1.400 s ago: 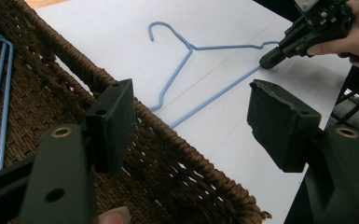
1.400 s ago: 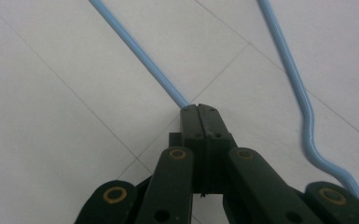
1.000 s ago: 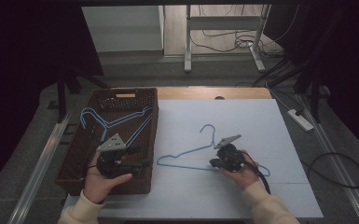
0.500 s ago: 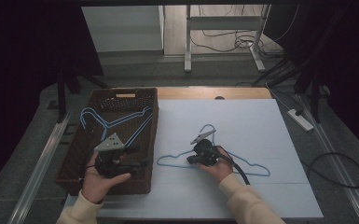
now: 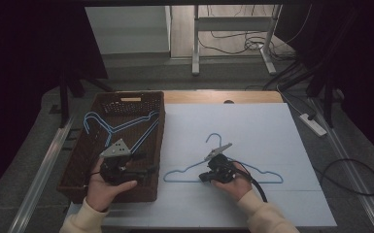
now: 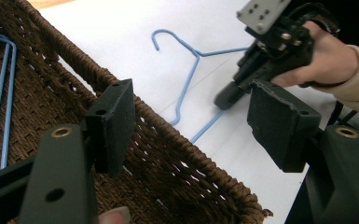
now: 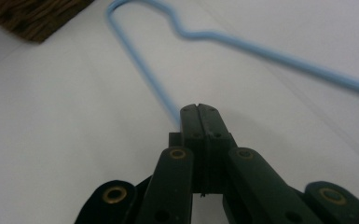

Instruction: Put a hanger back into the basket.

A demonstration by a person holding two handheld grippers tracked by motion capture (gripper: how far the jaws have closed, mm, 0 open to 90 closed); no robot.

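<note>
Right gripper (image 5: 205, 176): black jaws pressed flat together, pinched on the bottom wire of the light-blue wire coat hanger (image 5: 223, 171) near its left shoulder bend. In the right gripper view (image 7: 199, 110) the wire runs straight into the closed pads. The hanger lies flat on the white foam sheet (image 5: 252, 126) covering the counter, hook pointing away from the person, well right of the basket.

Left gripper (image 5: 150, 170): jaws stand wide apart, nothing between them, hovering over the near right corner of the dark-brown woven wicker basket (image 5: 126, 97). Left gripper view (image 6: 191, 126) looks across the basket rim toward the hanger and the other hand.

Two more light-blue wire hangers (image 5: 121, 127) lie inside the basket, overlapped.

Risks, as judged:
- The wire is thin, round and smooth; a pinch at one end leaves the long frame free to swing or twist in the pads on a lift.
- Hook or far shoulder could snag the rough woven rim on the way over.
- It could tangle with the hangers already inside if dropped across them.

Textures: basket coarse, braided, stiff-walled; foam sheet matte, slightly yielding; hanger coated, slick, springy; gripper pads flat, hard-looking.
</note>
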